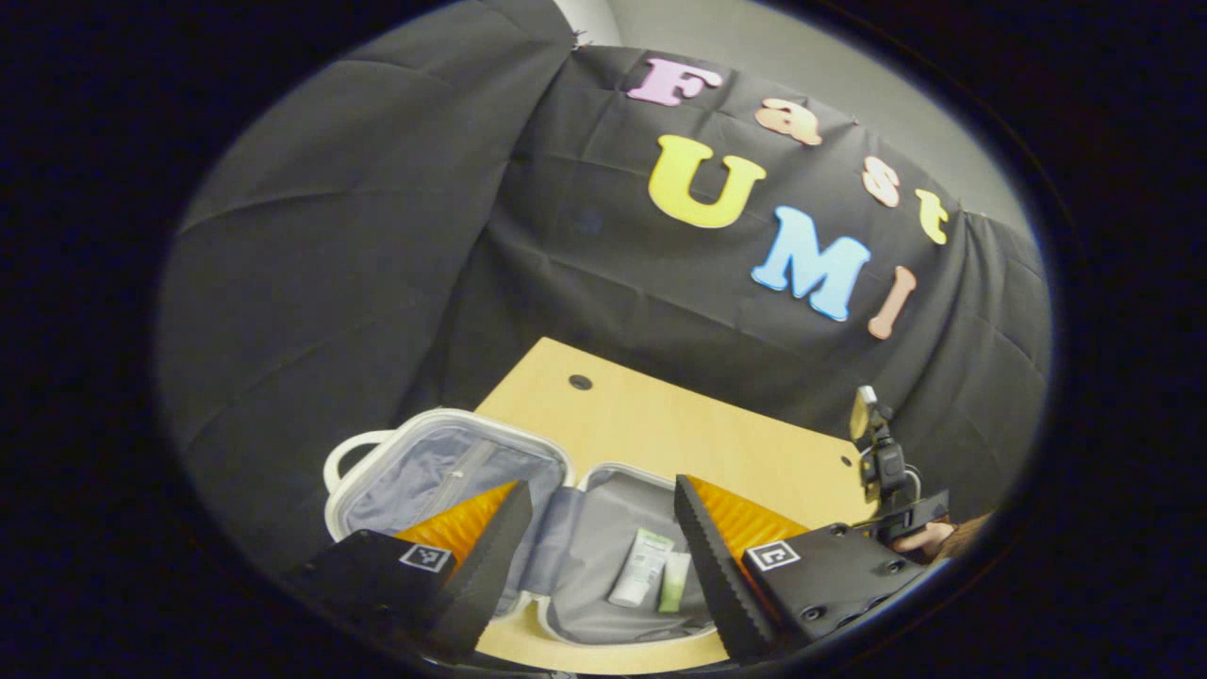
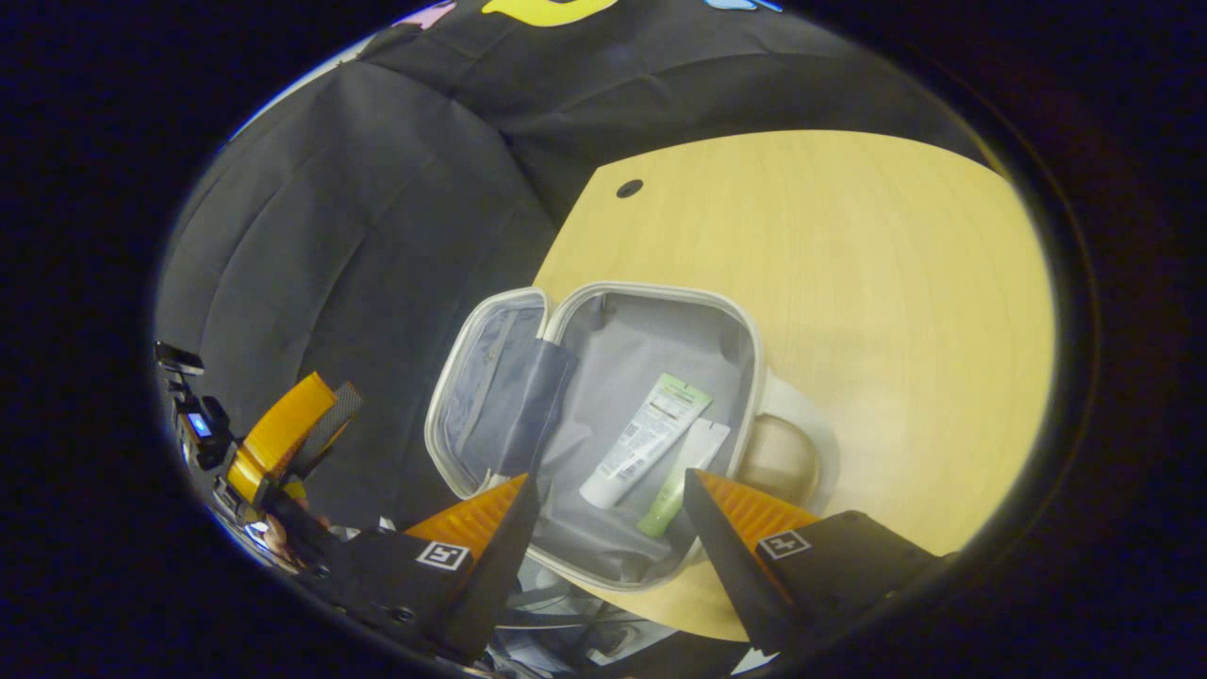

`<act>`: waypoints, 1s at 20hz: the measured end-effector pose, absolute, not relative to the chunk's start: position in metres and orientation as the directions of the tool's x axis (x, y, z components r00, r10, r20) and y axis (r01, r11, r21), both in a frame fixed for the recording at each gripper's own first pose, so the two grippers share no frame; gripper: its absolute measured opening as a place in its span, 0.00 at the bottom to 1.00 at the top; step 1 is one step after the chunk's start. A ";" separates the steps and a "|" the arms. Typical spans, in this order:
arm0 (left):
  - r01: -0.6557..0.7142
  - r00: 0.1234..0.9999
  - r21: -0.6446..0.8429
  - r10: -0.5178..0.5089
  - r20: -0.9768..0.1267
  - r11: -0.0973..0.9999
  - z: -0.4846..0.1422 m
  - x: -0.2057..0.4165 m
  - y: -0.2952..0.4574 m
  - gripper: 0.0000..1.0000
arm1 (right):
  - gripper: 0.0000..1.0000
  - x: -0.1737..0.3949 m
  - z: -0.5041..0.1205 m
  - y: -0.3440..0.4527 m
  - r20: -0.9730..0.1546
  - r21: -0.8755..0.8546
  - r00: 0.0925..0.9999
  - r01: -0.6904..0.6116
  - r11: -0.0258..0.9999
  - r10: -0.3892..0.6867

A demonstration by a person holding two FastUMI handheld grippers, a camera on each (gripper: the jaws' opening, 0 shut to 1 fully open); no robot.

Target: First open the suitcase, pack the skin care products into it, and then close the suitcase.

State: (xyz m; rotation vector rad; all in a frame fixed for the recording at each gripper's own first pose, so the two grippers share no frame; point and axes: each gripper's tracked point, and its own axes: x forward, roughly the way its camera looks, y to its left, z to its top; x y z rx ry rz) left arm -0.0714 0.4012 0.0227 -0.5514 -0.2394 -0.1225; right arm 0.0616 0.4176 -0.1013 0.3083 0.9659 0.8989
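- Suitcase point(image 2: 603, 377) is lying open on the desk point(image 2: 849, 283), two skin care tubes point(image 2: 651, 438) resting inside.
- Both hand-held grippers, left point(image 1: 603, 547) and right point(image 2: 611, 547), are hovering apart, holding nothing.
- Closing probably comes next: catching the lid point(image 2: 490, 387) rim and swinging it over evenly.

Staged recording booth, not a lived-in room. Black cloth wall point(image 1: 377, 283) hangs in creased folds behind and beside the work surface, with a strip of plain pale wall point(image 1: 849, 66) above its top edge. Light wooden tabletop point(image 2: 849, 283) with a round cable hole point(image 2: 629, 189), desk-style. On it, a small open suitcase point(image 2: 745, 330) with grey lining, holding two skincare tubes point(image 2: 651, 438).
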 end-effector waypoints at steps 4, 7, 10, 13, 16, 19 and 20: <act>-0.066 0.977 -0.512 0.160 0.142 0.857 -0.017 -0.059 0.498 0.97 | 0.95 0.071 -0.098 0.394 -0.579 0.561 0.299 -0.528 0.637 0.759; -0.223 0.966 -0.442 0.258 0.020 0.869 -0.045 -0.043 0.561 0.98 | 0.94 0.085 -0.102 0.359 -0.597 0.506 0.356 -0.528 0.682 0.719; -0.304 0.952 -0.346 0.278 -0.125 0.888 -0.082 -0.013 0.605 0.98 | 0.95 0.096 -0.114 0.319 -0.622 0.485 0.405 -0.473 0.736 0.670; -0.265 0.961 -0.376 0.213 -0.175 0.888 -0.106 0.031 0.619 0.98 | 0.95 0.101 -0.133 0.271 -0.659 0.494 0.432 -0.369 0.788 0.615; -0.294 0.945 -0.389 0.205 -0.254 0.873 -0.130 0.059 0.641 0.98 | 0.95 0.099 -0.151 0.230 -0.692 0.500 0.451 -0.263 0.825 0.564; -0.323 0.924 -0.405 0.193 -0.330 0.855 -0.152 0.083 0.653 0.99 | 0.95 0.096 -0.163 0.201 -0.714 0.507 0.459 -0.181 0.843 0.529; -0.321 0.922 -0.416 0.180 -0.342 0.851 -0.157 0.089 0.655 0.99 | 0.95 0.095 -0.168 0.195 -0.724 0.502 0.459 -0.160 0.850 0.514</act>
